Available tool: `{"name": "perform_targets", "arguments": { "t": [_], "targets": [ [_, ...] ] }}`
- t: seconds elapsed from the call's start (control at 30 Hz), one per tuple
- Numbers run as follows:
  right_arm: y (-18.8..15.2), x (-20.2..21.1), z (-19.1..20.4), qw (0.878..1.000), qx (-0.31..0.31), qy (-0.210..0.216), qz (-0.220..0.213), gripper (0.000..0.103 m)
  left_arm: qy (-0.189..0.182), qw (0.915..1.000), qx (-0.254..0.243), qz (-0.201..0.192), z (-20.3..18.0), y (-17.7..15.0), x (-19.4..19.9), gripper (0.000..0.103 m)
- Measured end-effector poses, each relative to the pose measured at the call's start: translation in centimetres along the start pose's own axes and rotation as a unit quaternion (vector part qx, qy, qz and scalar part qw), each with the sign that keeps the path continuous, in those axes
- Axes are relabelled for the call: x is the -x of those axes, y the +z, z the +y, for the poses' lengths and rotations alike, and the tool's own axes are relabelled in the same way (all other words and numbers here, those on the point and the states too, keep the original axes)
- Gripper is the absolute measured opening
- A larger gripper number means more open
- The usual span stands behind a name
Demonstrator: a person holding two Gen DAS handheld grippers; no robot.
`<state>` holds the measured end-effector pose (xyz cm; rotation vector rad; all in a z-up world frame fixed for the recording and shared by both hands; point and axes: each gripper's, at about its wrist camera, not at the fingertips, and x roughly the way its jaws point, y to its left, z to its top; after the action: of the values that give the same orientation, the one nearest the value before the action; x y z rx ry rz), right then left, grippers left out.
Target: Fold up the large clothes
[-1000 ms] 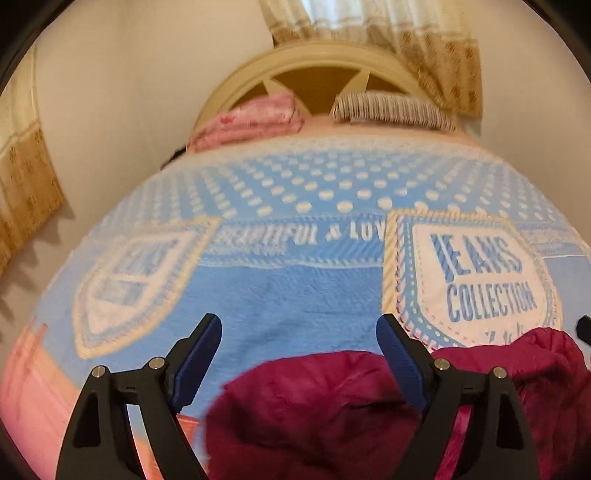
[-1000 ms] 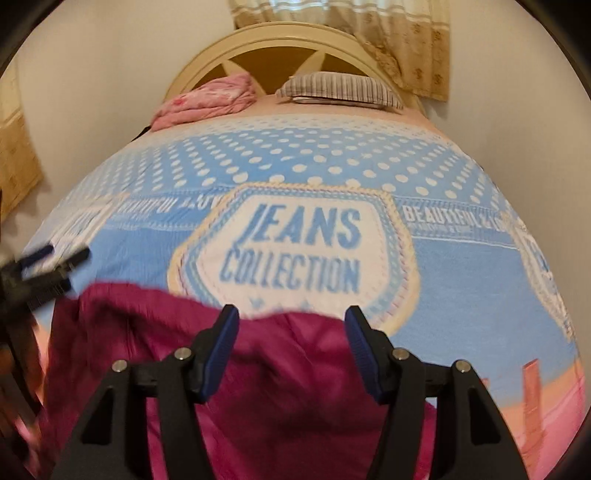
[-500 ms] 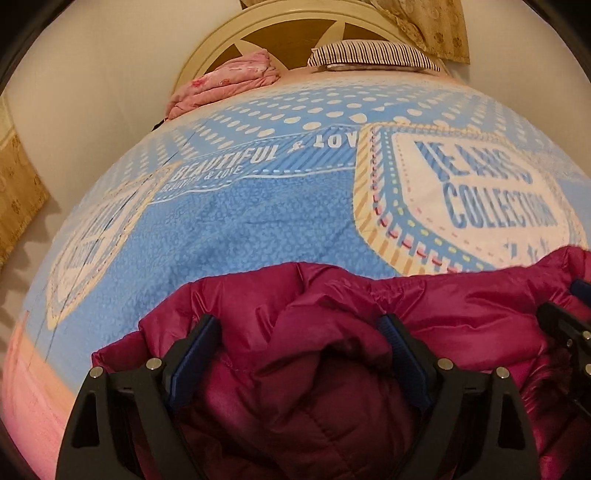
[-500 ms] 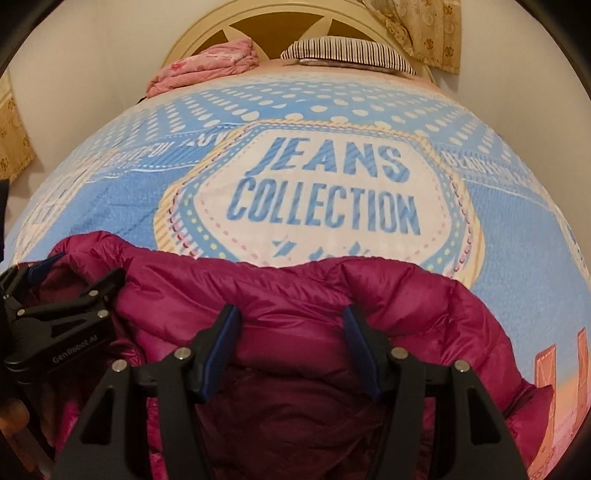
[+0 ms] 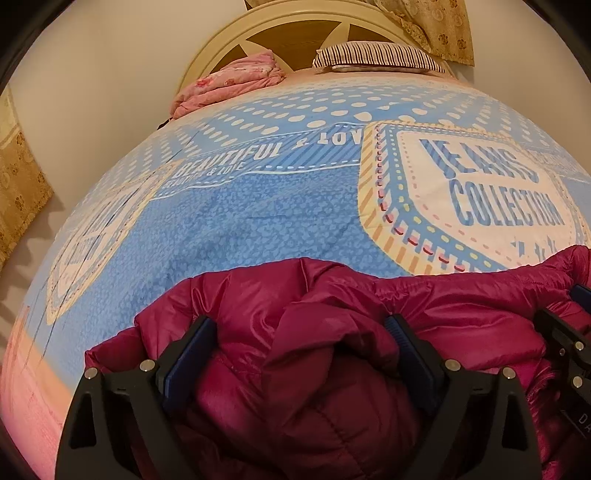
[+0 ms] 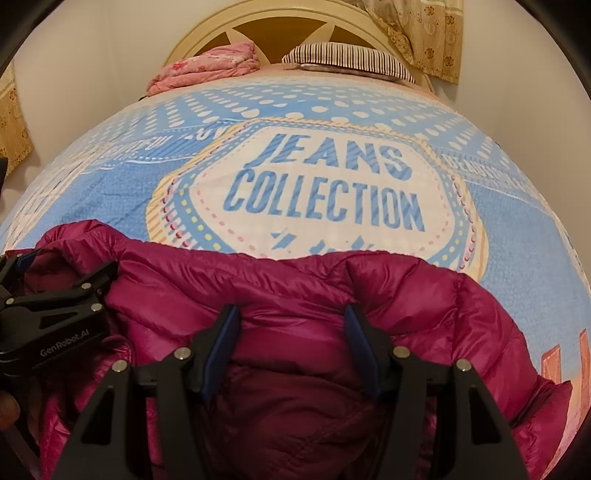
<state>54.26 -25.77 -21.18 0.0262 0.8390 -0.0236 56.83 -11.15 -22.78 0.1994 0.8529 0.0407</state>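
Observation:
A crumpled magenta puffer jacket (image 5: 332,332) lies bunched at the near end of the bed; it also shows in the right wrist view (image 6: 295,295). My left gripper (image 5: 301,328) is open, its jaws wide apart over the jacket's left part, with fabric bulging between them. My right gripper (image 6: 291,317) is open, jaws apart over the jacket's middle. The left gripper also shows at the left edge of the right wrist view (image 6: 55,295), and the right gripper at the right edge of the left wrist view (image 5: 569,332). Whether the pads touch the fabric is unclear.
The bed carries a blue "JEANS COLLECTION" blanket (image 6: 332,110). At the head lie a folded pink quilt (image 5: 229,81), a striped pillow (image 5: 376,55) and a cream headboard (image 6: 280,26). Curtains (image 6: 424,33) hang at the right; walls flank the bed.
Both grippers have come down and forward over the jacket, which now fills the lower part of both views. Both stay open. Little changed in the last half second.

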Motion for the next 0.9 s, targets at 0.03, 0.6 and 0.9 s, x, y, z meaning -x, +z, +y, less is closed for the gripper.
{"name": "perform_targets", "arguments": {
  "t": [0.03,0.6,0.9],
  "targets": [
    [0.0,-0.02,0.0,1.0,0.0,-0.001,0.0,0.063,0.003,1.0,-0.002,-0.001,-0.11,-0.03,0.01,0.094],
    [-0.06,-0.27,0.15,1.0,0.009,-0.01,0.0,0.064,0.012,0.9999,-0.007,-0.003,-0.34,-0.05,-0.12,0.095],
    [-0.05,-0.31,0.2,1.0,0.009,-0.01,-0.001,0.064,0.015,0.9998,-0.009,-0.004,-0.39,-0.02,-0.15,0.095]
  ]
}}
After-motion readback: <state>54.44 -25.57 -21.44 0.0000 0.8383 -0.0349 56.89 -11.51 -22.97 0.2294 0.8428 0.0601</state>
